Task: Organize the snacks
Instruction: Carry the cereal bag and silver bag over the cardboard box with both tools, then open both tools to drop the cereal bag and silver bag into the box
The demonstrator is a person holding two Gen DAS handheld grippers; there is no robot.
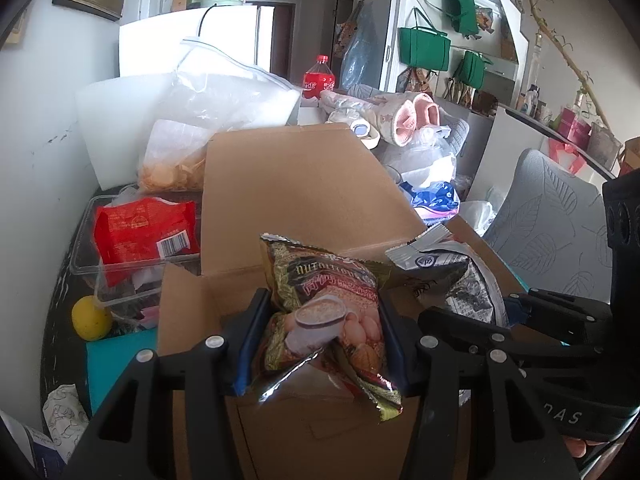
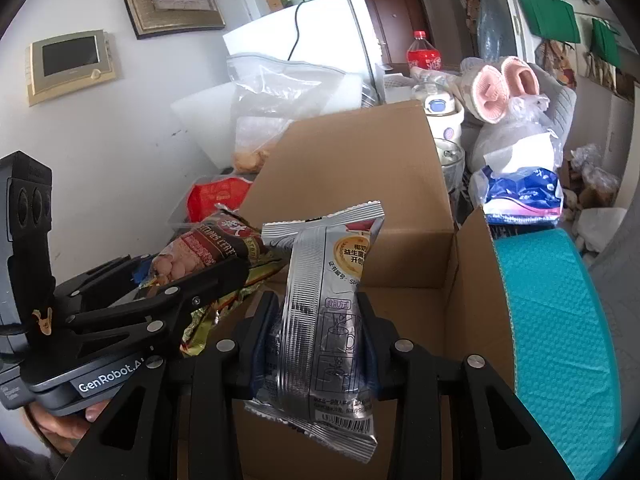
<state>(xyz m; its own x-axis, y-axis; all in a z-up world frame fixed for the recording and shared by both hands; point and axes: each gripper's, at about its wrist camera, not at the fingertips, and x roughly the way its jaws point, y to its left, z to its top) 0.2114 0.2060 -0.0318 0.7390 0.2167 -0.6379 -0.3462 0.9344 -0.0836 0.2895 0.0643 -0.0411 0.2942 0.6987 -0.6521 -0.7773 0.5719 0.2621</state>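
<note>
My left gripper (image 1: 320,320) is shut on a brown and gold cereal packet (image 1: 332,312), held over the near edge of an open cardboard box (image 1: 288,192). Both blue pads pinch the packet's middle. My right gripper (image 2: 316,324) is shut on a silver sachet (image 2: 324,312) printed with drink instructions, above the same cardboard box (image 2: 360,184). The two grippers hang side by side: the silver sachet (image 1: 448,268) shows at the right of the left wrist view, and the cereal packet (image 2: 208,252) shows at the left of the right wrist view.
A clear tray (image 1: 132,276) with a red snack bag (image 1: 144,232) sits left of the box, beside a yellow fruit (image 1: 91,318). Behind stand a clear bag of crisps (image 1: 180,160), a cola bottle (image 1: 319,76) and slippers (image 1: 412,120). A teal padded sheet (image 2: 560,320) lies right.
</note>
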